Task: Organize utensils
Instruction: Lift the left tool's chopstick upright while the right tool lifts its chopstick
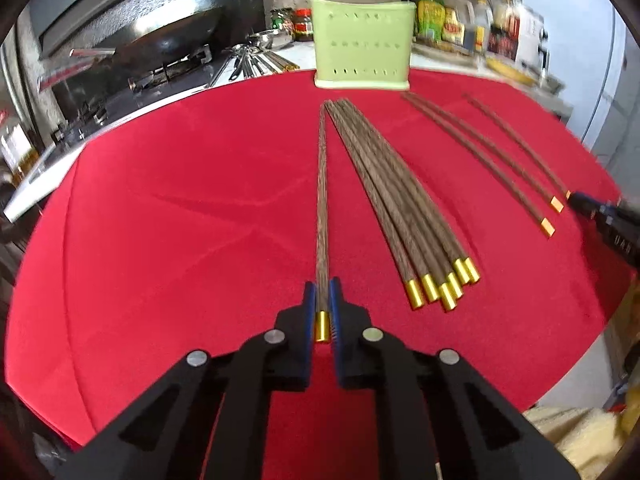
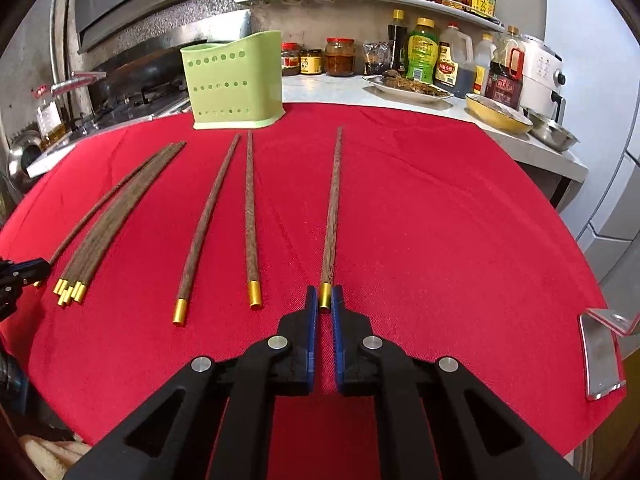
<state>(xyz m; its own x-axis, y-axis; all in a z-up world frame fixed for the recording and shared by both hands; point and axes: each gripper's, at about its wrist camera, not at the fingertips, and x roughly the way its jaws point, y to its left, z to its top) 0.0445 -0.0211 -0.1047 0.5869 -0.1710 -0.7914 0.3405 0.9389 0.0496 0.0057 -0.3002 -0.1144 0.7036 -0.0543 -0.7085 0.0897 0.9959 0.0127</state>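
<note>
Dark wooden chopsticks with gold caps lie on a red cloth (image 1: 180,220). My left gripper (image 1: 322,292) is shut on the gold-capped end of one chopstick (image 1: 322,200), just left of a bundle of several chopsticks (image 1: 400,208). My right gripper (image 2: 325,296) is shut on the gold cap of a single chopstick (image 2: 332,216). Two loose chopsticks (image 2: 250,220) lie to its left, with the bundle (image 2: 116,216) further left. A green perforated utensil holder (image 1: 362,44) stands upright at the cloth's far edge; it also shows in the right wrist view (image 2: 236,80).
A stove with a wok (image 1: 160,40) and metal utensils (image 1: 248,64) are at the back left. Sauce bottles (image 2: 440,56), jars and dishes (image 2: 496,114) line the counter behind. A metal piece (image 2: 600,344) lies at the cloth's right edge.
</note>
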